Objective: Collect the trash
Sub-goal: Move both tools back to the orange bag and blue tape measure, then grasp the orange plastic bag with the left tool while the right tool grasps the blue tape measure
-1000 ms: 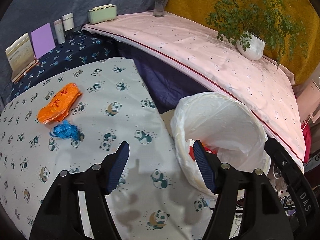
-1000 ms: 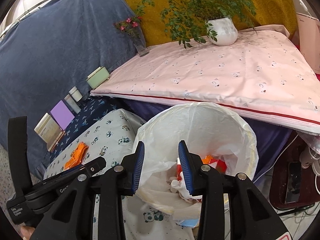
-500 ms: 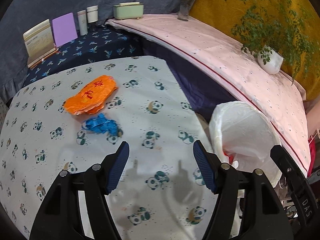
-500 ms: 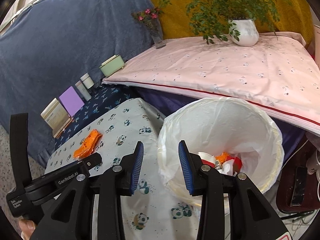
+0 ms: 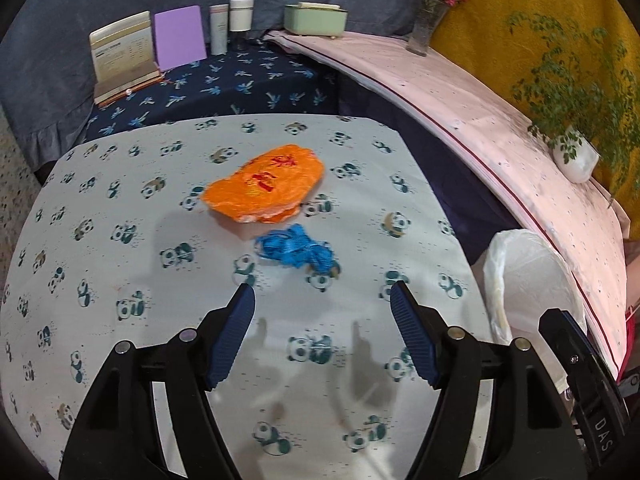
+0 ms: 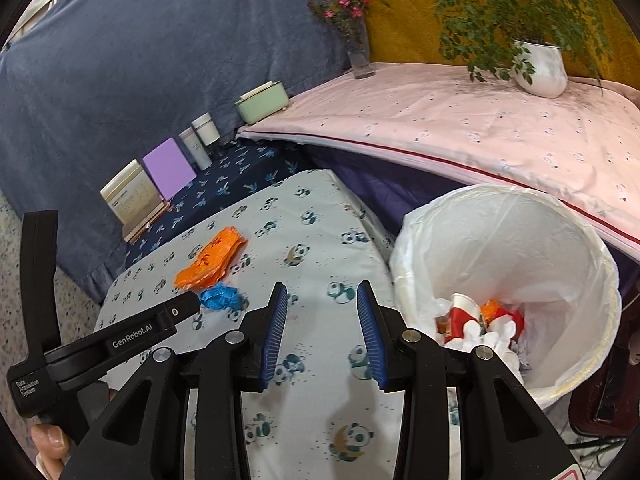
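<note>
An orange plastic wrapper (image 5: 266,188) and a crumpled blue wrapper (image 5: 296,249) lie on the panda-print tabletop (image 5: 120,272). My left gripper (image 5: 322,300) is open and empty, above the table just short of the blue wrapper. A bin lined with a white bag (image 6: 508,240) stands off the table's right edge and holds cups and paper (image 6: 476,324). My right gripper (image 6: 322,312) is open and empty over the table's edge, left of the bin. In the right wrist view the orange wrapper (image 6: 212,258) and blue wrapper (image 6: 219,298) lie to the far left.
A pink-covered surface (image 5: 480,92) runs behind the bin, with a potted plant (image 5: 574,156) and a flower vase (image 5: 426,28). On the dark blue cloth at the back stand a calendar (image 5: 120,50), a purple card (image 5: 179,36), tubes (image 5: 230,24) and a green box (image 5: 316,20).
Both grippers have swung left, away from the bin toward the table. The orange and blue wrappers now sit in the middle of the left wrist view. Both stay open.
</note>
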